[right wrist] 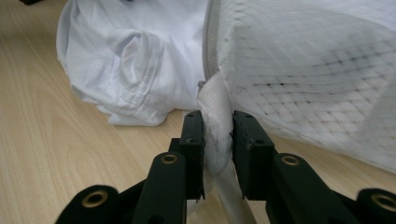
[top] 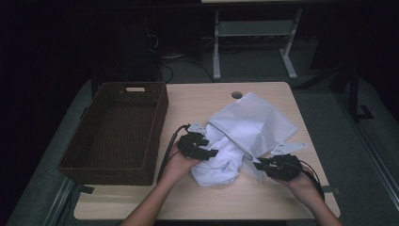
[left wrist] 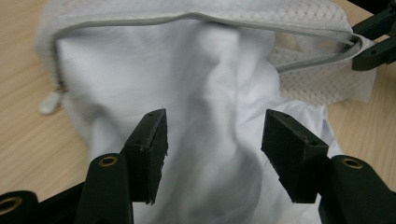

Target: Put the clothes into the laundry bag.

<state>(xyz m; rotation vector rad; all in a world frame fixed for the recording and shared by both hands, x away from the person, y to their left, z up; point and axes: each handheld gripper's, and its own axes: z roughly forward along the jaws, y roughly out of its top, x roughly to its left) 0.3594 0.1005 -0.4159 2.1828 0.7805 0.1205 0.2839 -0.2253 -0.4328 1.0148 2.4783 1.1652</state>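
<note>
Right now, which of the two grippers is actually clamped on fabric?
The right gripper: its jaws pinch the mesh laundry bag's edge. The left gripper stands open over the white garment, pressing nothing.

Dim lab: bare desk (top: 226,101), trailing cables (top: 186,63)

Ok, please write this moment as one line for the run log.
left gripper: open, over white garment | right gripper: shut on mesh bag edge | garment partly in bag | basket: at left
</note>
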